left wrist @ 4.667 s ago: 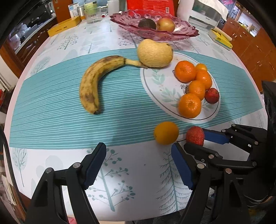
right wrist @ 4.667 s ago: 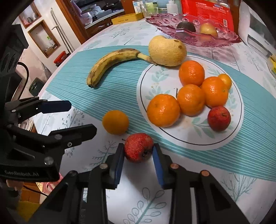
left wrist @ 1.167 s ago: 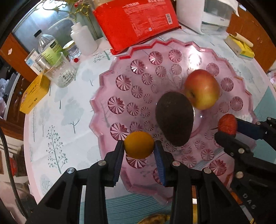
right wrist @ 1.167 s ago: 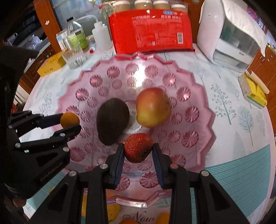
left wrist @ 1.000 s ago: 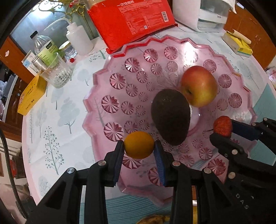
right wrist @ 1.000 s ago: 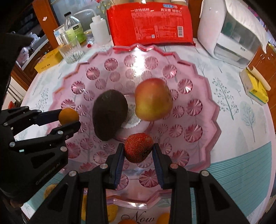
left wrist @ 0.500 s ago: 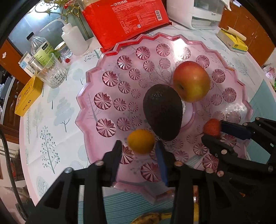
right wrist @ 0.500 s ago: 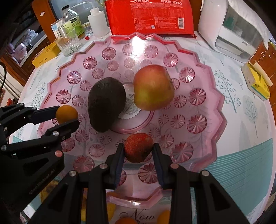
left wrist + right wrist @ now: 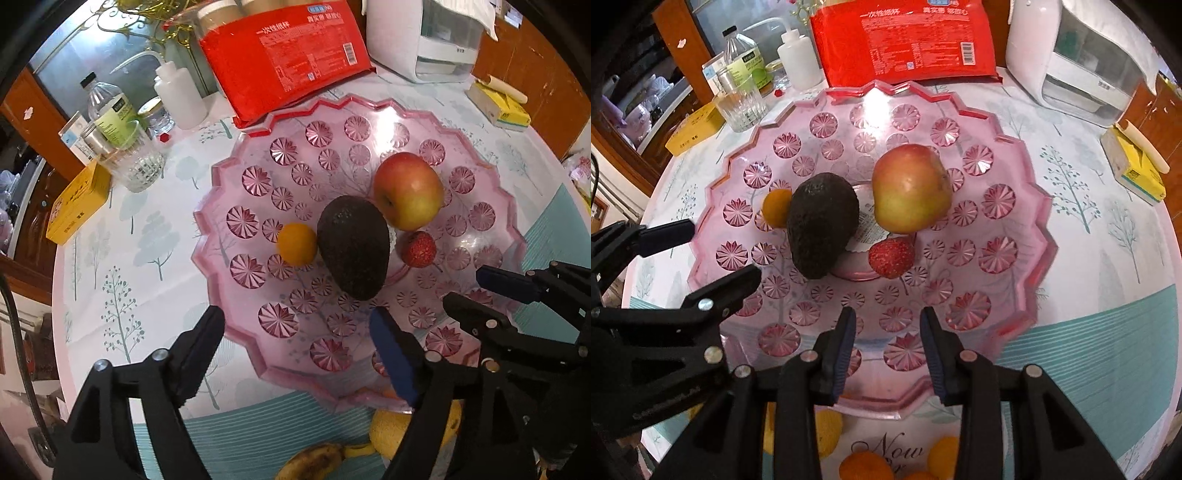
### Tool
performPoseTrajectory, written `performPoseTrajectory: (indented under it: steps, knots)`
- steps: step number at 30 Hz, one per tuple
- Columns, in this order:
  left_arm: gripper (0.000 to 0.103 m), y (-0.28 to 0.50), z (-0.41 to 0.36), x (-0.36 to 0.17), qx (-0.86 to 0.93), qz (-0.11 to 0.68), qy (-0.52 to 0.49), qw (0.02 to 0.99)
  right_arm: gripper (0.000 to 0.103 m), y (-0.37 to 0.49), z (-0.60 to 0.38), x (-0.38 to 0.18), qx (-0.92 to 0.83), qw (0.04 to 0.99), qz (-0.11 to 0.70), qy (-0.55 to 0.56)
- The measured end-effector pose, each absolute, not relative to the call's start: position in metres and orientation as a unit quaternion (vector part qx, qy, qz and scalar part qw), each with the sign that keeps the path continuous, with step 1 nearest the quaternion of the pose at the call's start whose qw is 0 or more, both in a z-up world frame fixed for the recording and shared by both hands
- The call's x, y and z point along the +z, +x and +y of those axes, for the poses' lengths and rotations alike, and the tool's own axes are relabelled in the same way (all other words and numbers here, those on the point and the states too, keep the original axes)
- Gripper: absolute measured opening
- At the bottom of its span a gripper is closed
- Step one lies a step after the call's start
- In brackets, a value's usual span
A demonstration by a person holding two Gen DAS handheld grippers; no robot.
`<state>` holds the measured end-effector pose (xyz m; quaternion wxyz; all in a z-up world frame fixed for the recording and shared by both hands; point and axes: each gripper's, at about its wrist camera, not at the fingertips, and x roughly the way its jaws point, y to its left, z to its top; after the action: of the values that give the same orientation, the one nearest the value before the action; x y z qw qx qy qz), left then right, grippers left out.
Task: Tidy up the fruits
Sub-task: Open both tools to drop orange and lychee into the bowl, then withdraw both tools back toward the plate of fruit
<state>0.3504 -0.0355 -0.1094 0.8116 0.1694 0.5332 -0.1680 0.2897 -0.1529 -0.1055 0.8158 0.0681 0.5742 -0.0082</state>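
Both released fruits rest in the pink dish (image 9: 1015,280) ahead of empty jaws, the left gripper (image 9: 295,347) opening and the right gripper (image 9: 888,349) opening slightly; the soft-looking red fruit (image 9: 891,257) likely needs a gentle mid-body grip, the orange (image 9: 297,244) probably firmer.

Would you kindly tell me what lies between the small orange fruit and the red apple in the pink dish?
The dark avocado lies between the small orange fruit and the red apple in the pink dish. Both wrist views show it.
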Motion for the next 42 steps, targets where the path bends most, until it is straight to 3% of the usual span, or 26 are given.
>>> performPoseTrajectory:
  steps: [42]
  knots:
    - [0.082, 0.179, -0.007, 0.004, -0.091, 0.475, 0.072, 0.872, 0.037, 0.159, -0.166, 0.014, 0.085, 0.883, 0.458, 0.060]
